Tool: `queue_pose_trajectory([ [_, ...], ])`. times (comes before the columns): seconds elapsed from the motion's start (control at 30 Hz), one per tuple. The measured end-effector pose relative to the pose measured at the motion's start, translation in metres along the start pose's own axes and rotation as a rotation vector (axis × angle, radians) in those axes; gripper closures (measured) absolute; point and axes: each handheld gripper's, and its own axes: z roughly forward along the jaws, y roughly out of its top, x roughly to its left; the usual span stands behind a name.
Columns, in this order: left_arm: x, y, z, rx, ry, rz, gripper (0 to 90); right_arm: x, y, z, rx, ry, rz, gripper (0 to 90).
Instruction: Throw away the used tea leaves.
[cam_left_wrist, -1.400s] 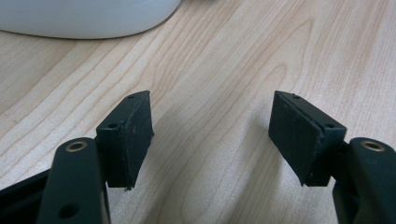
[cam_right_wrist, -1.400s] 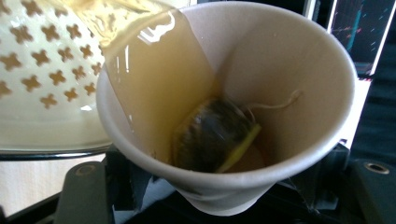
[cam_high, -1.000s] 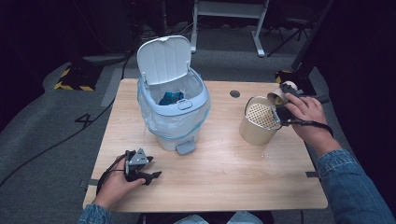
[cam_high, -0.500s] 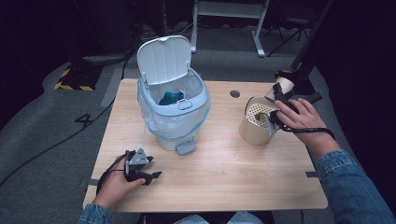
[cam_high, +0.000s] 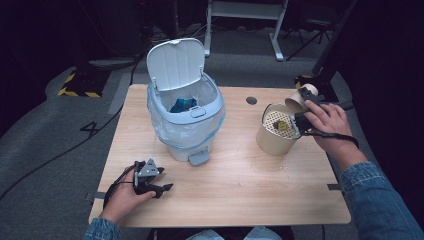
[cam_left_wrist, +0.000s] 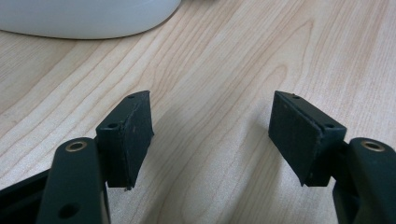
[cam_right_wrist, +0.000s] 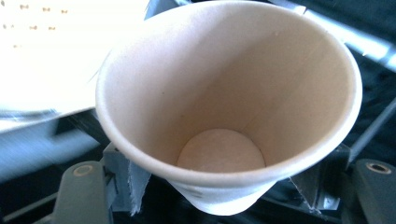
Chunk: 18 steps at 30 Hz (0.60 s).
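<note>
I see the pedal bin at table centre-left; strainer-topped container to its right. Paper cup just behind-right of it, in my right gripper; left gripper near front-left edge.

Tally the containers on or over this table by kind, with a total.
Pedal bin, lid up, lined with a bag: 1
Beige canister with a perforated insert: 1
Paper cup, empty, held in the right claw: 1
Total: 3
</note>
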Motion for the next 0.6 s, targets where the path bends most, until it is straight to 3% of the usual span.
queue_pose_trajectory([
  [0.2,0.001,0.0,0.0,0.001,-0.003,0.001,30.7,-0.005,-0.018,-0.004,-0.086,0.098,0.304,30.4],
  [0.37,0.0,0.0,0.0,0.001,-0.003,0.002,30.7,-0.007,-0.032,-0.004,-0.182,0.232,0.61,30.2],
  [0.47,0.0,0.0,0.0,0.001,-0.001,0.002,30.7,-0.004,-0.041,-0.003,-0.231,0.31,0.851,30.2],
  [0.6,0.0,0.0,0.0,0.001,-0.001,0.002,30.7,-0.001,-0.055,-0.001,-0.357,0.441,1.175,30.2],
])
